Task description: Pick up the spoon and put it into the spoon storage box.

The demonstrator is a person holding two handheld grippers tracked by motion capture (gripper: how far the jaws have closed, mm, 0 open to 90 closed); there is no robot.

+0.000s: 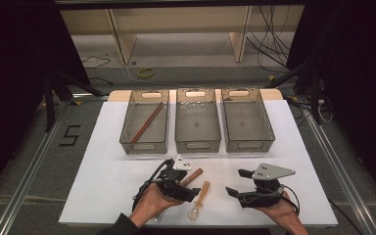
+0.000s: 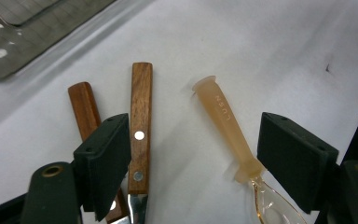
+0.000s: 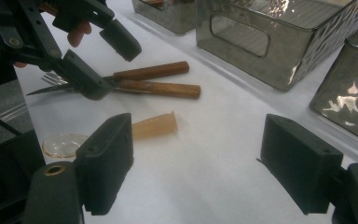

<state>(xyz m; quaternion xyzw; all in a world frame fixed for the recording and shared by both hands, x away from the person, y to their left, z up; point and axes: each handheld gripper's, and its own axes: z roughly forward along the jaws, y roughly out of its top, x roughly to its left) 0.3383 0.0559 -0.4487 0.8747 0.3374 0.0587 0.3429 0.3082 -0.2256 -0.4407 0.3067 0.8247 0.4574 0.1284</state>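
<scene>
Two wooden-handled utensils (image 2: 140, 135) lie side by side at the lower centre of the high view, and we hover our left gripper (image 2: 193, 168) over them with its jaws wide apart, pressing on nothing. Just right of them lies a clear amber spoon (image 2: 228, 130). Our right gripper (image 1: 245, 183) rests at lower right, jaws apart. Three bins (image 1: 198, 142) line the upper middle.

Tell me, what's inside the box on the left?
The left box holds brown wooden chopsticks lying slantwise on its bottom. How many sticks there are is too small to tell. Its near end, behind the tinted wall, is hard to make out.
</scene>
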